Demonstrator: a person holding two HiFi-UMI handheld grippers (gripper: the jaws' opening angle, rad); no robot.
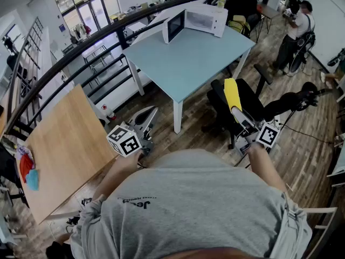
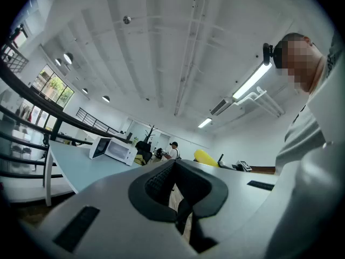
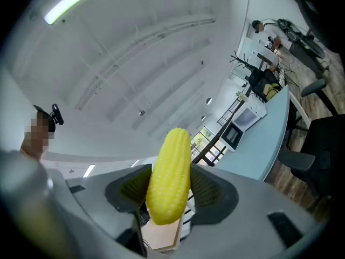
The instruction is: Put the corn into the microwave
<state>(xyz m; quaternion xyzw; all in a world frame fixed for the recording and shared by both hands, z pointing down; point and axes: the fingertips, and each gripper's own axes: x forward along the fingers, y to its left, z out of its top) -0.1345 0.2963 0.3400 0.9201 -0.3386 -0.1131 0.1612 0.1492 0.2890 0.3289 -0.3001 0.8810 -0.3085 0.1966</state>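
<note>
The yellow corn (image 1: 232, 95) stands lengthwise in my right gripper (image 1: 240, 117), whose jaws are shut on its lower half. In the right gripper view the corn (image 3: 170, 174) fills the gap between both dark pads. The white microwave (image 1: 197, 21) sits at the far end of the light blue table (image 1: 188, 63), its door swung open to the left. It also shows in the left gripper view as the microwave (image 2: 113, 150) and in the right gripper view as the microwave (image 3: 245, 120). My left gripper (image 1: 146, 116) is held low at my left, well short of the table. Its jaws are together with nothing between them.
A black office chair (image 1: 245, 104) stands between my right gripper and the blue table. A wooden table (image 1: 64, 144) lies at the left, beyond it a dark railing (image 1: 81, 53) and stairs. A person (image 1: 294, 28) stands at the far right.
</note>
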